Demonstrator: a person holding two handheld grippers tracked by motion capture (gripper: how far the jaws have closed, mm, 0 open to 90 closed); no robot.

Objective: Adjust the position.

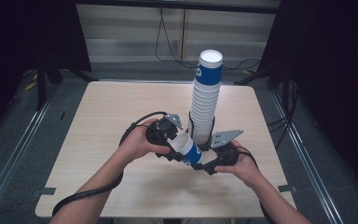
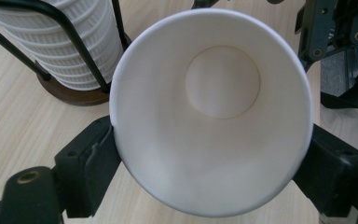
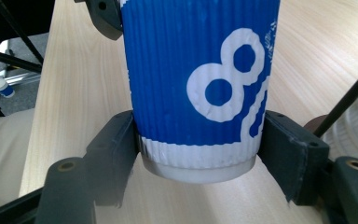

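Observation:
A blue ribbed paper cup [image 1: 189, 150] with a white figure on it is held tilted just above the table, between both grippers. My left gripper [image 1: 175, 151] is shut on its rim end; in the left gripper view the white inside of the cup [image 2: 209, 112] faces the camera between the jaws of the left gripper [image 2: 209, 163]. My right gripper [image 1: 205, 163] is shut on the base end. In the right gripper view its jaws press both sides of the cup [image 3: 200, 79] near the bottom, with the right gripper [image 3: 198, 149] under it.
A tall stack of white ribbed cups [image 1: 204, 107], topped by a blue one [image 1: 209, 70], stands in a black wire holder on a round wooden base [image 2: 74, 93] just behind the grippers. The wooden table [image 1: 112, 112] has bare room left and right. A small cup [image 3: 2, 87] is on the floor.

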